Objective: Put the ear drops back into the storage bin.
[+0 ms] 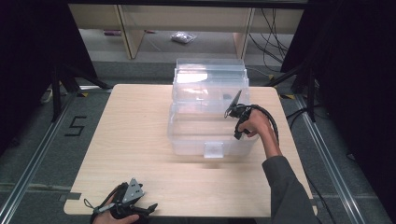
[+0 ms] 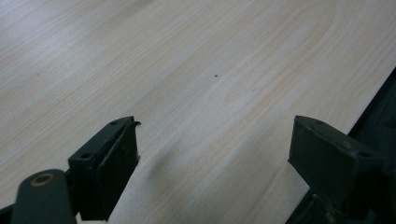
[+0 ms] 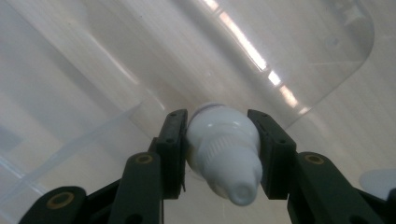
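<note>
The right claw (image 3: pixel 223 140) grips a small white plastic bottle (image 3: pixel 224 151), its two black jaws pressed flat against either side of the rounded body. The bottle is smooth and glossy, with a ribbed collar and a tapering nozzle cap that points back toward the camera. In the high view this claw (image 1: pixel 232 111) hangs over the right side of a clear plastic storage box (image 1: pixel 205 135), which sits toward the far edge of the worktop (image 1: pixel 135 140) with its transparent lid (image 1: pixel 210 74) hinged up and back. The box has rounded corners and a small latch at its front. The left claw (image 2: pixel 215 154) rests wide open and empty near the near left corner of the pale, wood-grained worktop.
</note>
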Demonstrator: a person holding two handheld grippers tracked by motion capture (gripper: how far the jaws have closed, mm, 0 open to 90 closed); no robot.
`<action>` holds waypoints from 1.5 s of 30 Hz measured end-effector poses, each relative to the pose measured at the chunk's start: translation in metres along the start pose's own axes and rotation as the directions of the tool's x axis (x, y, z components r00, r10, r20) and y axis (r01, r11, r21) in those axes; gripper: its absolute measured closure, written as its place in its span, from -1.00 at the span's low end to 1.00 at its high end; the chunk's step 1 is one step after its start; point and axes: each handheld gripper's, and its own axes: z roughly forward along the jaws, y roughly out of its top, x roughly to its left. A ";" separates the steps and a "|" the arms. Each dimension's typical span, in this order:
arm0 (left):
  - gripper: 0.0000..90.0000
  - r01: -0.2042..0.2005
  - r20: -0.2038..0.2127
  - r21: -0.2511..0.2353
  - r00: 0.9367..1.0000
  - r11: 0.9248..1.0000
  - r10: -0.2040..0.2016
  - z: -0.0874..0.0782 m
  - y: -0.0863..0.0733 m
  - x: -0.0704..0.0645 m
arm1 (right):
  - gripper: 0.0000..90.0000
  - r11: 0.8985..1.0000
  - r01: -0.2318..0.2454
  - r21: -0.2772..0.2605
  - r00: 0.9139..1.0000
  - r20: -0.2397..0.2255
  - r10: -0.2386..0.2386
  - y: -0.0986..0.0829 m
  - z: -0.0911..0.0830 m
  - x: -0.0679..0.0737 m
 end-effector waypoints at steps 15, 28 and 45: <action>-0.67 -0.047 0.007 0.025 0.999 0.999 0.047 -0.003 0.001 0.002 | 0.33 1.000 -0.025 -0.002 1.000 -0.019 0.025 -0.003 0.012 -0.005; -0.67 -0.055 0.006 0.031 0.998 0.998 0.055 -0.002 0.001 0.003 | 0.33 1.000 0.012 0.013 1.000 -0.011 -0.012 -0.004 0.014 -0.006; -0.67 -0.014 -0.001 0.005 1.000 1.000 0.015 0.000 0.000 0.001 | -0.15 0.988 -0.091 -0.123 0.996 0.003 0.092 -0.007 -0.035 0.005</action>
